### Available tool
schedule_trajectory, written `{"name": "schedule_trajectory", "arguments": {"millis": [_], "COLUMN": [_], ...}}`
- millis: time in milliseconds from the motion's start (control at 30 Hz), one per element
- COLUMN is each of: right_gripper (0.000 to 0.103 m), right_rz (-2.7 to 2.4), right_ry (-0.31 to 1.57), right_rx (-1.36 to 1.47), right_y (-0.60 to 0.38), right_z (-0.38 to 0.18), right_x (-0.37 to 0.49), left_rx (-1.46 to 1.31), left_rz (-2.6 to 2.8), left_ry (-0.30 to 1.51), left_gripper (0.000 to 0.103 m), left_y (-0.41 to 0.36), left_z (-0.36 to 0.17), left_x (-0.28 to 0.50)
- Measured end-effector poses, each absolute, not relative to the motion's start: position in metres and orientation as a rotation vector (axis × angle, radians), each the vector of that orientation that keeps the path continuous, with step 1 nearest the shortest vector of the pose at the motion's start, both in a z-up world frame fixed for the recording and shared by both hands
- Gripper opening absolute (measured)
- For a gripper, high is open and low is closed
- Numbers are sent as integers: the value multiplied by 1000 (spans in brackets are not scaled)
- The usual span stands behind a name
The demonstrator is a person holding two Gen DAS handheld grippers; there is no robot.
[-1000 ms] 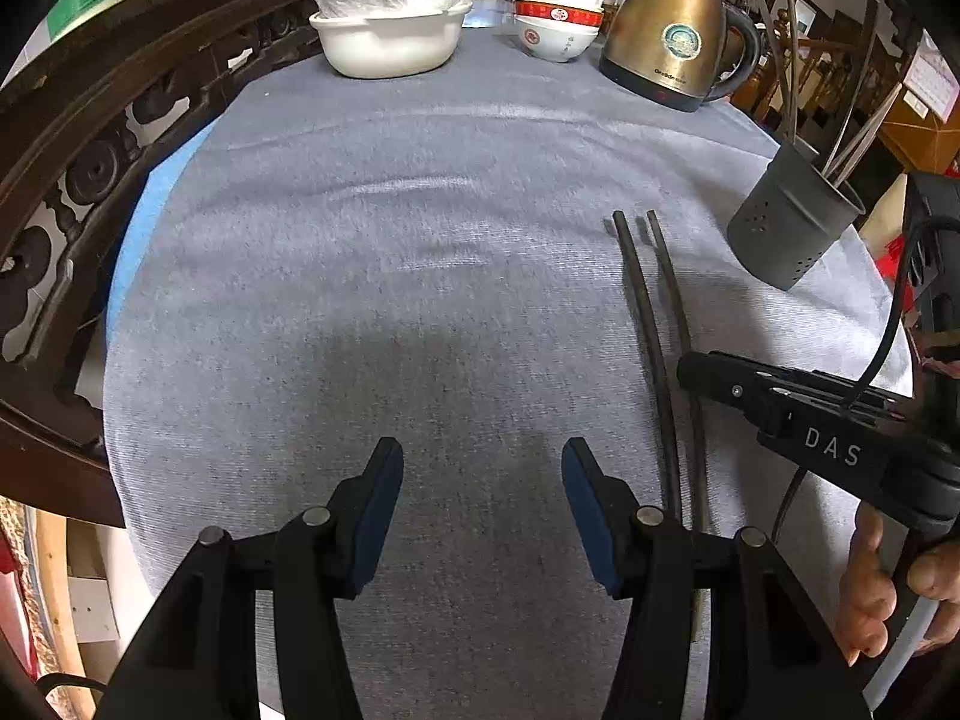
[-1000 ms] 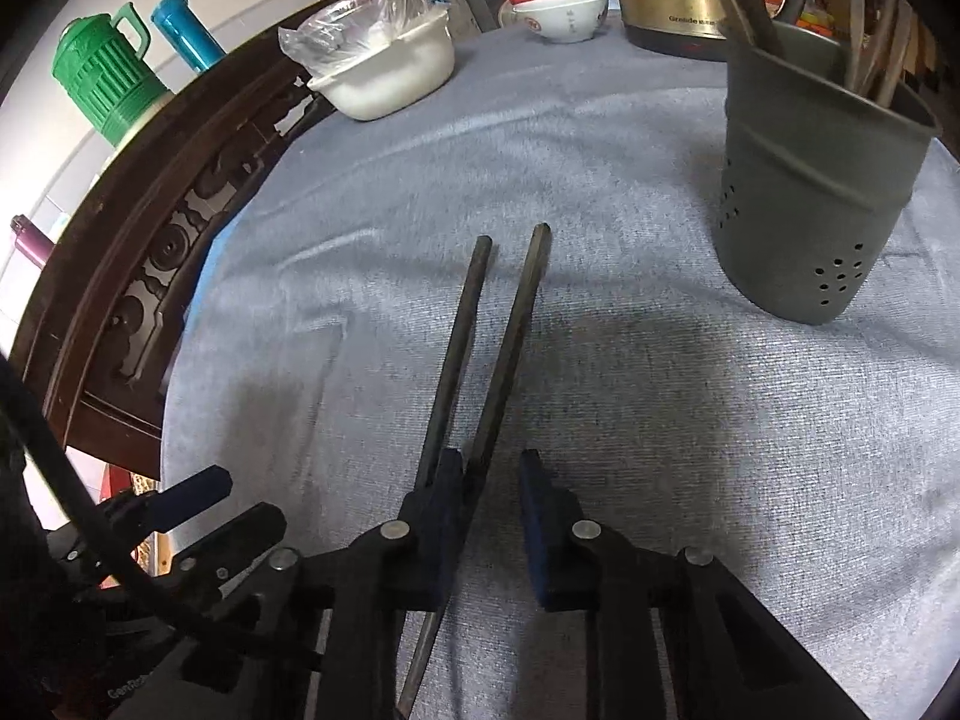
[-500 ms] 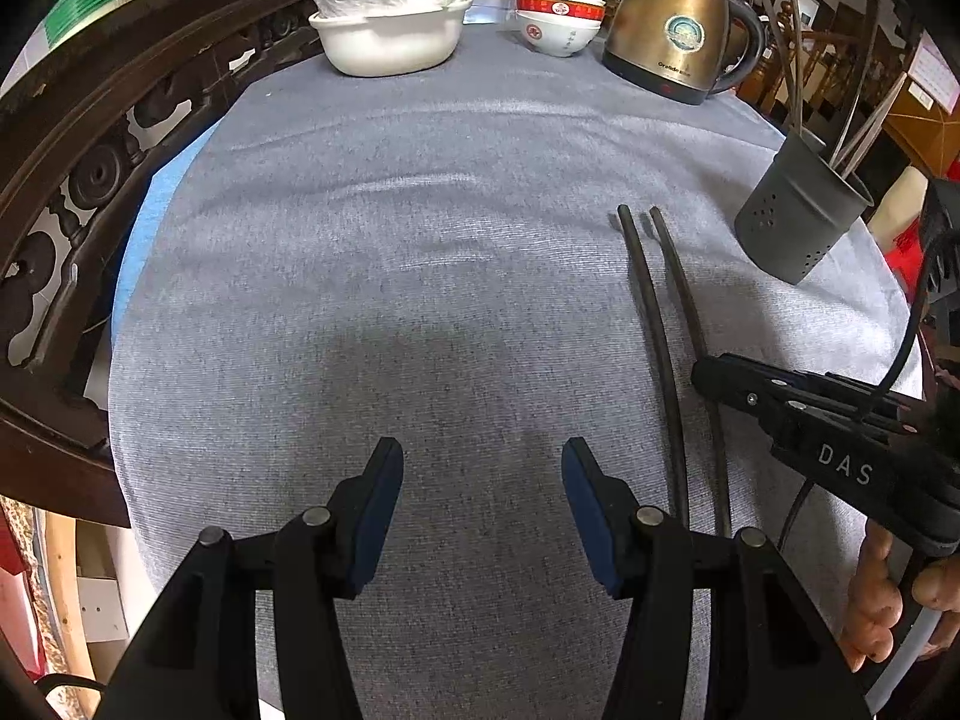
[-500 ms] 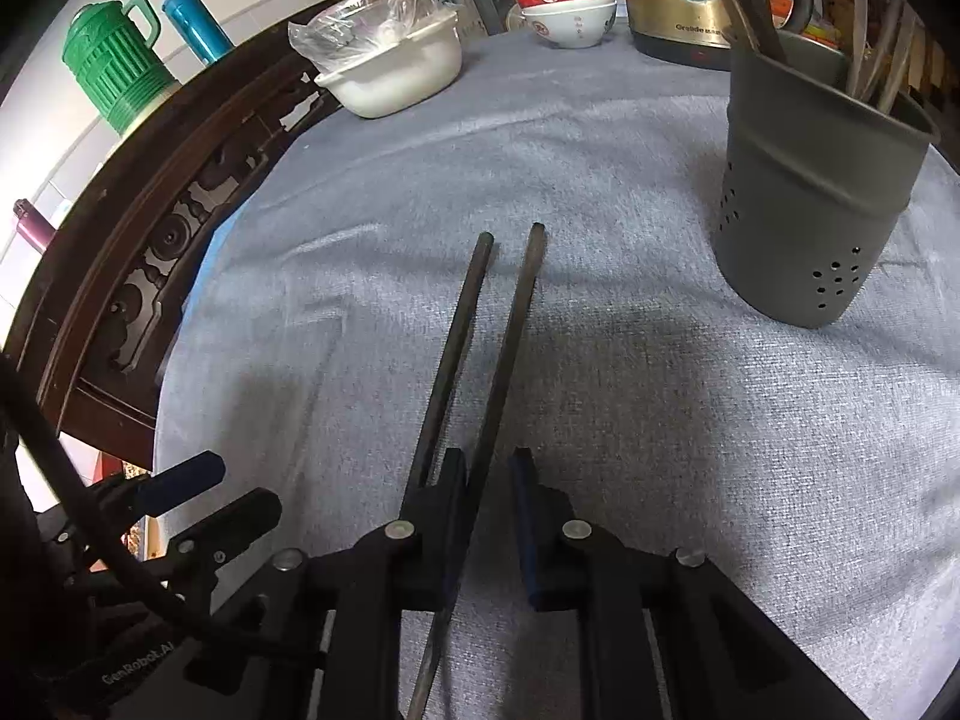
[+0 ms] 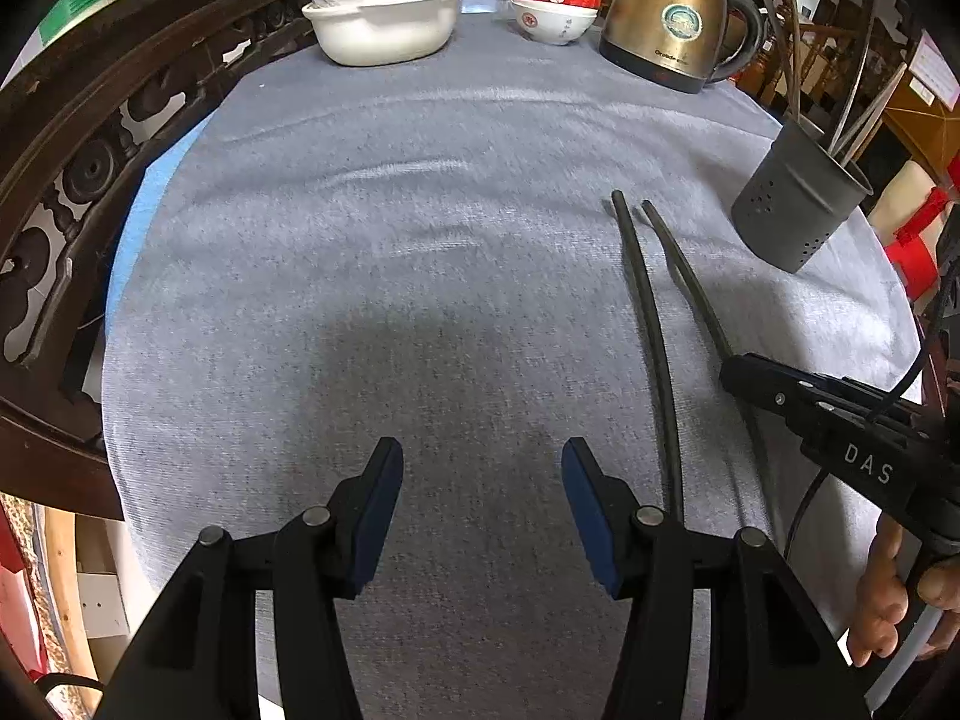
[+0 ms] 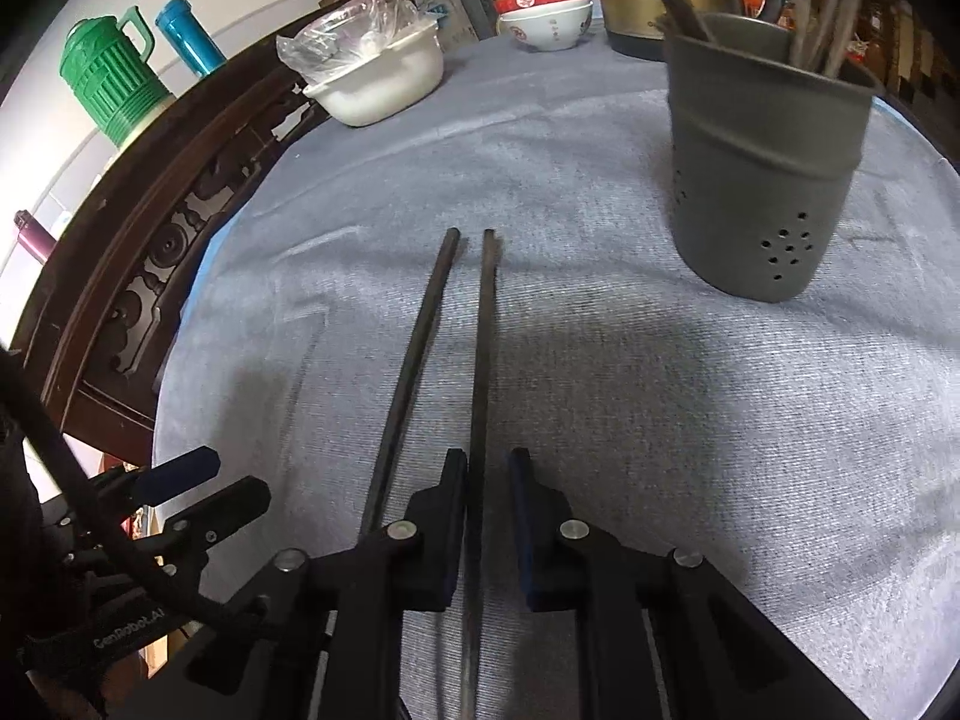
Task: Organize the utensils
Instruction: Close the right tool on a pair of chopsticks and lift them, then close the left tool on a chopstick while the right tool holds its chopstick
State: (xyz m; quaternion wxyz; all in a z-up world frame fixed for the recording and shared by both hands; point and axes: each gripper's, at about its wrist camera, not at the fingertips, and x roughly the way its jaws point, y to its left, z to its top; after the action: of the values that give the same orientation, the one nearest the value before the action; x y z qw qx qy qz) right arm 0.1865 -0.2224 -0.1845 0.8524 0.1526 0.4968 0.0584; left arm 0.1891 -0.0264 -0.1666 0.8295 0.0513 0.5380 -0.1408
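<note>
Since a second ago, the right tool (image 6: 487, 480) has been narrowed and is closing with one dark chopstick (image 6: 480, 396) between its pads; the other chopstick (image 6: 414, 360) lies just left on the bench (image 6: 600, 420). The left tool (image 5: 483, 474) is held half open, empty, and the grey holder (image 6: 762, 180) stands near.

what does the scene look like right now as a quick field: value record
surface: grey cloth on a table
chopsticks: two dark ones, side by side on the cloth; right chopstick, left chopstick
right tongs: closing, right chopstick between the pads, a gap still shows on one side
left tongs: open, nothing between the pads
holder: grey, upright, utensils already in it
far end: white tub, stacked bowls, kettle
</note>
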Motion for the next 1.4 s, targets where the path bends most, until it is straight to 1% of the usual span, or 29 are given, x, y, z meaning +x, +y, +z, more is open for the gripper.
{"name": "schedule_trajectory", "arguments": {"millis": [67, 167, 400, 600, 633, 700, 833, 1100, 1267, 1400], "right_gripper": [11, 10, 10, 10, 10, 14, 15, 16, 16, 15], "right_rz": [103, 87, 51, 54, 56, 76, 103, 114, 136, 140], "right_ry": [1038, 1035, 1029, 1034, 1035, 1035, 1038, 1010, 989, 978], "right_rx": [324, 339, 427, 585, 598, 629, 678, 751, 801, 812], "right_y": [-227, -235, -255, -274, -276, -279, -285, -300, -306, -308], "right_z": [-185, -184, -186, -191, -192, -193, -195, -202, -207, -208], "right_x": [184, 181, 175, 168, 166, 165, 163, 161, 162, 161], "left_rx": [110, 110, 112, 133, 137, 149, 169, 193, 187, 194], "left_rz": [-299, -298, -319, -364, -372, -392, -412, -438, -445, -437], "left_ry": [1142, 1144, 1149, 1128, 1128, 1136, 1154, 1177, 1214, 1204], "left_gripper": [56, 56, 56, 56, 56, 56, 56, 56, 56, 56], "left_y": [-28, -29, -38, -56, -59, -66, -74, -89, -99, -102], "left_z": [-166, -165, -159, -151, -152, -154, -161, -166, -179, -180], "left_x": [188, 188, 191, 191, 190, 187, 187, 191, 198, 204]}}
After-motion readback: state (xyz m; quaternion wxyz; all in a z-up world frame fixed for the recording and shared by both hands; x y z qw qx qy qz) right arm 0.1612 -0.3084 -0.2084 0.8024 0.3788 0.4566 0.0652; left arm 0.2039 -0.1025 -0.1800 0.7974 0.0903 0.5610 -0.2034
